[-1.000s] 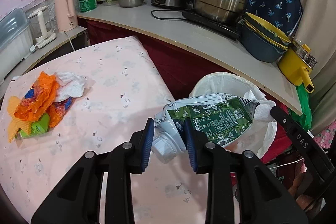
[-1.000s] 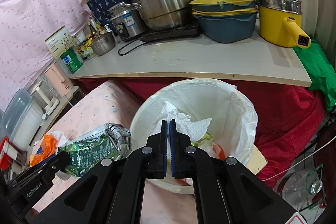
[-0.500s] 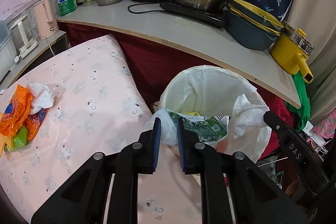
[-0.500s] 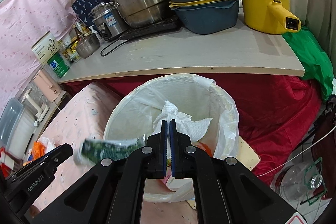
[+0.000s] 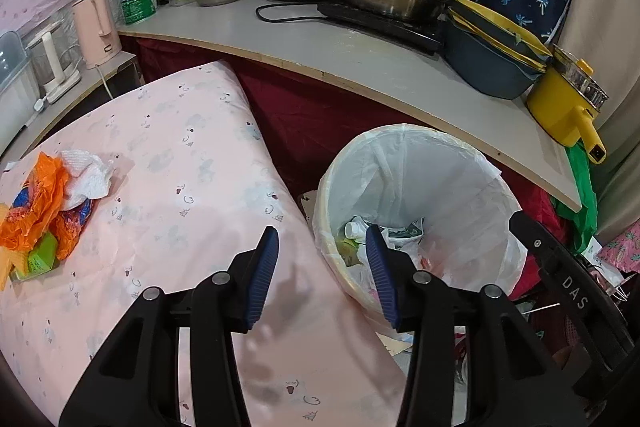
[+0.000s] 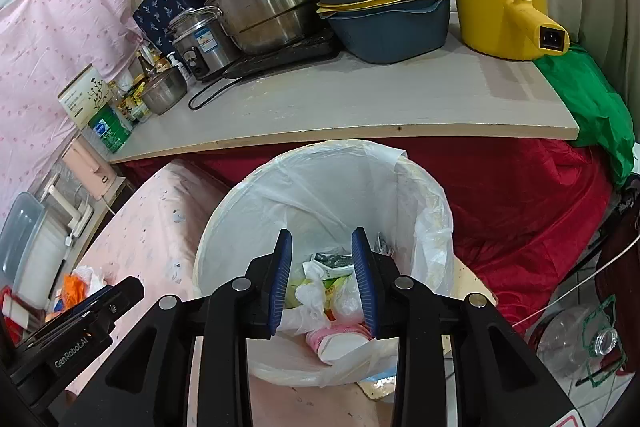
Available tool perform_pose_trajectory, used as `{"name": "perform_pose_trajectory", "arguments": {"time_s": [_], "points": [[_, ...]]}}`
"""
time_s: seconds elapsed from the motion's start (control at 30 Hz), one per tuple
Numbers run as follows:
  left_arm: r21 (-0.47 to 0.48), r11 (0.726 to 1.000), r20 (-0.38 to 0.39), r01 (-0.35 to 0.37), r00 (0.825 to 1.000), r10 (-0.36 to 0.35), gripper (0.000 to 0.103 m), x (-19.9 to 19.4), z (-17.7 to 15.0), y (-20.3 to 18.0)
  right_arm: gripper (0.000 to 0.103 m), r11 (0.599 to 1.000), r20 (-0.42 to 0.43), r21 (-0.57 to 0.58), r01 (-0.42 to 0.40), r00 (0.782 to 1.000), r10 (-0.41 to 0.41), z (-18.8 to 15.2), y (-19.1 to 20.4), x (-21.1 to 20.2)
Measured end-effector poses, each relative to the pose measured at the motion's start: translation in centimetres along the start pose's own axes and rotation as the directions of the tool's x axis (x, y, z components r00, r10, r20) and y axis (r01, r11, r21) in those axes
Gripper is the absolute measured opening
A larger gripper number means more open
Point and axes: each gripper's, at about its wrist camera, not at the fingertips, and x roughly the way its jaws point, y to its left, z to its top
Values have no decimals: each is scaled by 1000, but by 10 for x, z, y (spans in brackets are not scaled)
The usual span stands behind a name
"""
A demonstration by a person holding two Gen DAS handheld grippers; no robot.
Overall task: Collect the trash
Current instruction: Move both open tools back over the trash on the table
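Table (image 5: 172,131): the largest surface, covered in a soft pink printed cloth that lies smooth with slight puckers.

Bin (image 5: 326,187): round, pale rigid wall, lined with a thin translucent white bag (image 6: 432,223) folded loosely over the rim. In the left wrist view it stands just beside the table's edge at about 3 o'clock. Inside lie crumpled tissue, a green printed pouch (image 6: 336,261) and other wrappers.

Remaining trash (image 5: 44,211): a heap on the cloth at 9 o'clock in the left wrist view, well apart from the bin. It comprises crinkled orange film wrappers (image 5: 36,203), a wad of white embossed paper towel (image 5: 88,175) on top toward 12 o'clock, and a small green packet (image 5: 38,255) at the bottom.

Handling judgement: all items look very light, soft and compressible. The film is likely slippery and springy, so a pinch across a bunched fold should hold better than one on a flat face. The towel should grip readily anywhere along a thick crease. Nothing appears fragile.

Left gripper (image 5: 322,273): jaws opening, moderately apart, nothing between the ribbed blue pads; it hangs over the table edge by the bin rim.

Right gripper (image 6: 322,281): jaws opening, a narrower gap, empty; it points down into the bin mouth.
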Motion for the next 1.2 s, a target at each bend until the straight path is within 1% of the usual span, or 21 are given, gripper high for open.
{"name": "perform_pose_trajectory", "arguments": {"time_s": [0.1,0.17,0.3,0.33,0.47,0.6,0.9,1.07,1.2], "points": [[-11,1000,7,-12,1000,12,44,-6,-2,9,31,1000,-4,-15,-7,1000,7,-2,8,-3],[-25,1000,16,-16,1000,16,48,-12,-3,17,32,999,-4,-30,-16,1000,16,-3,16,-5],[-52,998,37,-34,999,36,51,-24,-6,36,35,997,2,-61,-37,999,38,-5,36,-12],[-62,997,41,-39,998,41,53,-27,-6,42,35,997,3,-68,-44,999,44,-5,41,-13],[-121,991,57,-60,996,68,58,-41,-11,71,36,991,-3,-109,-73,997,73,-11,68,-18],[-177,980,63,-90,993,102,59,-54,-17,103,36,981,-23,-156,-111,994,109,-21,99,-21],[-300,940,67,-160,980,188,59,-82,-35,181,36,947,-68,-255,-195,981,184,-50,174,-27],[-375,907,67,-190,971,231,59,-100,-49,226,36,922,-97,-306,-238,971,219,-67,215,-30],[-437,876,67,-205,964,259,60,-114,-59,258,39,900,-114,-345,-267,964,242,-78,243,-34]]}}
